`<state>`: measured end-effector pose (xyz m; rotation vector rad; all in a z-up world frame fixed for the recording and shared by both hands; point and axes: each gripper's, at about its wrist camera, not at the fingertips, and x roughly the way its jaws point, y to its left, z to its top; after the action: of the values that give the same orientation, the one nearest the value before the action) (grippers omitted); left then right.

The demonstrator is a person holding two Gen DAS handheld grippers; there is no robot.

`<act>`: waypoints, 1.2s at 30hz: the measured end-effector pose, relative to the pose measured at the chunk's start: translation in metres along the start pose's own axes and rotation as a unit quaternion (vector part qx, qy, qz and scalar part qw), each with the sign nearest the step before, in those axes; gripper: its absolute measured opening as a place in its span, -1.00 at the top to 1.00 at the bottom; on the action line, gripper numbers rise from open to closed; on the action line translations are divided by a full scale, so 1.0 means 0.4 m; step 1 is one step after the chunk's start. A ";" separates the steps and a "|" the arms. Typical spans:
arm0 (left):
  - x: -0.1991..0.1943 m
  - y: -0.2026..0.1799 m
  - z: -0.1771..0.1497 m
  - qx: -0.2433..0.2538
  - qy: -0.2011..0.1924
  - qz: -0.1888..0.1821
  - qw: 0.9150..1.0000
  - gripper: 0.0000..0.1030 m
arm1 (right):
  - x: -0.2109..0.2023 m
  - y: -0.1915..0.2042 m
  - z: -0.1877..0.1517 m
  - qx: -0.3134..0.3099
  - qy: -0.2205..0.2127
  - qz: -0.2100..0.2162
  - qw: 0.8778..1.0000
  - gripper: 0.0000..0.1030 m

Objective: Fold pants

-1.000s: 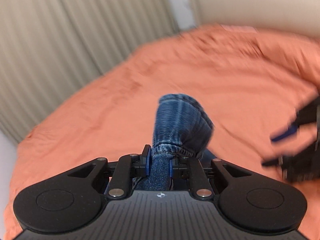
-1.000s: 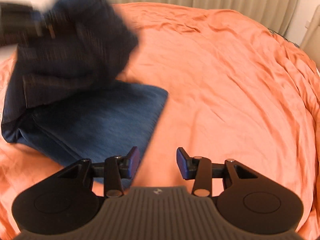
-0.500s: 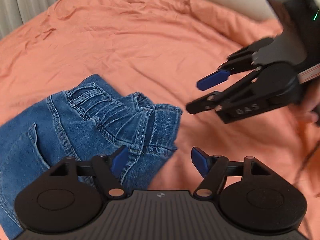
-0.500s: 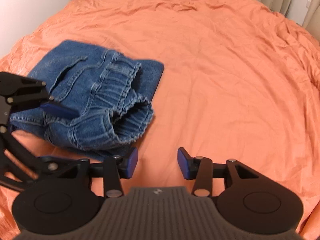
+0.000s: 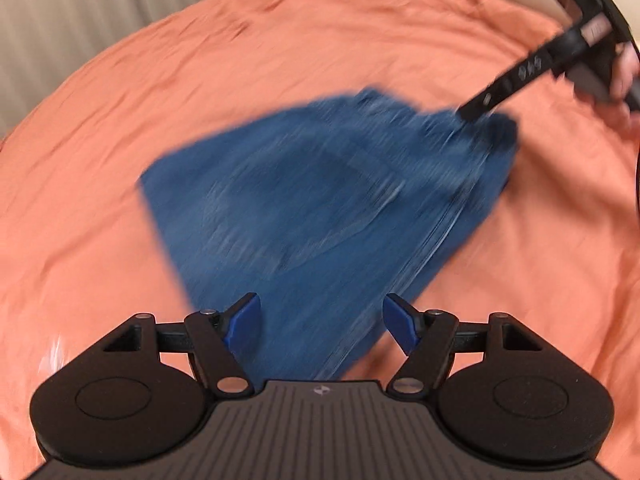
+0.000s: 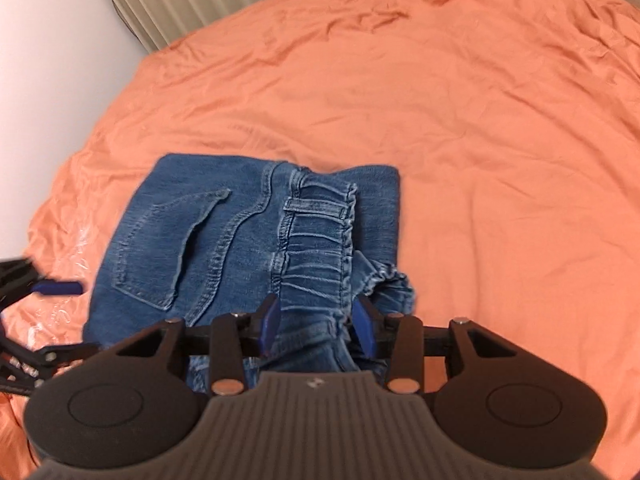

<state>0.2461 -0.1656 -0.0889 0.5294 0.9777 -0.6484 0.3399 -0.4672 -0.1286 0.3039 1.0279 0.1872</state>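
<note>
Left gripper (image 5: 320,326) jaws wide and empty above folded jeans (image 6: 240,236); right gripper (image 6: 316,326) jaws straddle the waistband (image 6: 316,240), pad contact unclear.

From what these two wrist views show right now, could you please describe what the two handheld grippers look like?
Both are matte black. The left gripper and right gripper each have two blue finger pads on black linkage arms with silver pivot pins, round discs either side, and a ribbed grey plate with a small white logo. Pale lettering, blurred, marks the right gripper's side in the left wrist view.

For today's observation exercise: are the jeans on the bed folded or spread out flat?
Folded. The jeans lie as a compact bundle on the sheet, waistband doubled over a lower layer, no legs stretched out.
</note>
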 end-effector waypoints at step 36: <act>0.084 0.083 -0.139 -0.088 0.052 0.015 0.995 0.41 | 0.032 -0.021 0.024 0.052 0.035 0.030 0.998 0.79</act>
<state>0.2509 -0.1139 -0.1401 0.4243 1.1125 -0.5061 0.3547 -0.4729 -0.1373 0.4260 1.1004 0.1986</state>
